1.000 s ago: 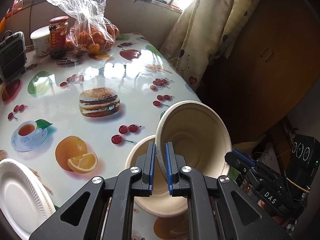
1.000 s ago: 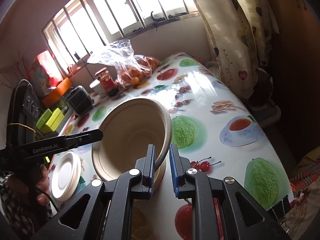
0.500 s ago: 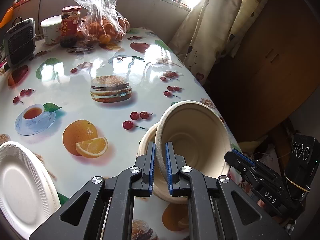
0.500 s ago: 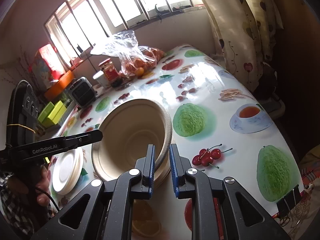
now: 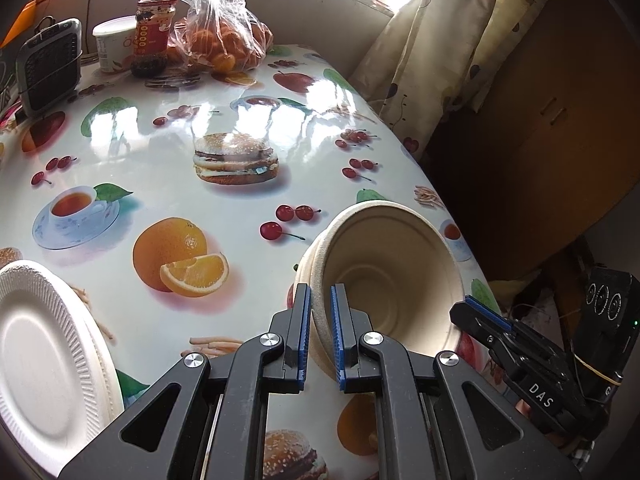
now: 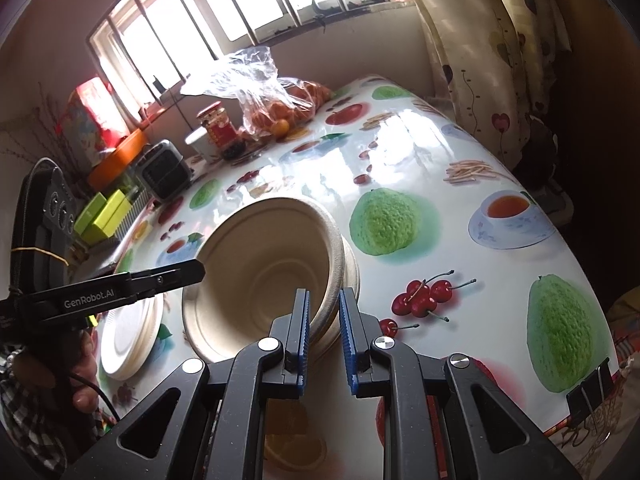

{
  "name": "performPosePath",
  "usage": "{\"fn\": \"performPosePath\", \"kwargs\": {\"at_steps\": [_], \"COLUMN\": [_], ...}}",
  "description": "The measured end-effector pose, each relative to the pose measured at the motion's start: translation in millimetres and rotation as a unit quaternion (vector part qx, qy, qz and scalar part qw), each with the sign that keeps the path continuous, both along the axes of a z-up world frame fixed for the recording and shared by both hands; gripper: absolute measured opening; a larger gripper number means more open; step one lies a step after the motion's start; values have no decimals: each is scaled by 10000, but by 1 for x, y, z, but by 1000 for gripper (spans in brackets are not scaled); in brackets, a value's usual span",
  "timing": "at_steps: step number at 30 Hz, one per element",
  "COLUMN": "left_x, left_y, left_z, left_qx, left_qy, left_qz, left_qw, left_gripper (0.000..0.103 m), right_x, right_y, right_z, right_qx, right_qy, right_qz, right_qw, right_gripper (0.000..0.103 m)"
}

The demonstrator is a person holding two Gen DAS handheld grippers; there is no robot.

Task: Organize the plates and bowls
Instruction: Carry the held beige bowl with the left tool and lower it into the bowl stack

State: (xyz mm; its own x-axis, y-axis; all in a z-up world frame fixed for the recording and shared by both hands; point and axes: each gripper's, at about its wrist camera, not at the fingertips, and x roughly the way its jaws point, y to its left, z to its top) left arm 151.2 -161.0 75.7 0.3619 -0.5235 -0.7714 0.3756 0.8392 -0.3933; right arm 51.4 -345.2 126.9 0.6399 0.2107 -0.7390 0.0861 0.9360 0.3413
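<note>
A beige paper bowl [image 5: 392, 264] is tilted and sits partly inside a second beige bowl [image 5: 307, 268] on the fruit-print table. My left gripper [image 5: 320, 314] is shut on its near rim. In the right wrist view the same bowl [image 6: 268, 280] rests in the lower bowl [image 6: 353, 276], and my right gripper [image 6: 324, 312] is shut on the rim's opposite side. Each gripper shows in the other's view: the right gripper [image 5: 480, 312] and the left gripper [image 6: 192, 272]. A stack of white foam plates [image 5: 44, 360] lies to the left of the bowls.
At the table's far end stand a plastic bag of oranges [image 5: 220, 40], a red-lidded jar [image 5: 154, 28], a white cup [image 5: 112, 46] and a small grey heater [image 5: 50, 64]. A curtain [image 5: 440, 40] hangs past the table's right edge. A binder clip [image 6: 588, 392] grips the tablecloth.
Both grippers have sunk with the bowl. It now sits lower in the bowl beneath, with less of that lower bowl showing. Both grips are unchanged.
</note>
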Motion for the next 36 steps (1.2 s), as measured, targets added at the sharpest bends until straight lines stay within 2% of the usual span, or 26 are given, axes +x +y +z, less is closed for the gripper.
{"fn": "performPosePath", "kwargs": {"at_steps": [36], "left_x": [2], "left_y": [-2], "left_z": [-6], "left_qx": [101], "left_qy": [90], "left_qz": [61], "left_qw": [9999], "left_gripper": [11], "right_x": [4], "right_y": [2], "right_z": [-7], "right_qx": [16], "right_qy": [64], "right_qz": [11], "right_qw": [10000], "right_gripper": [16]}}
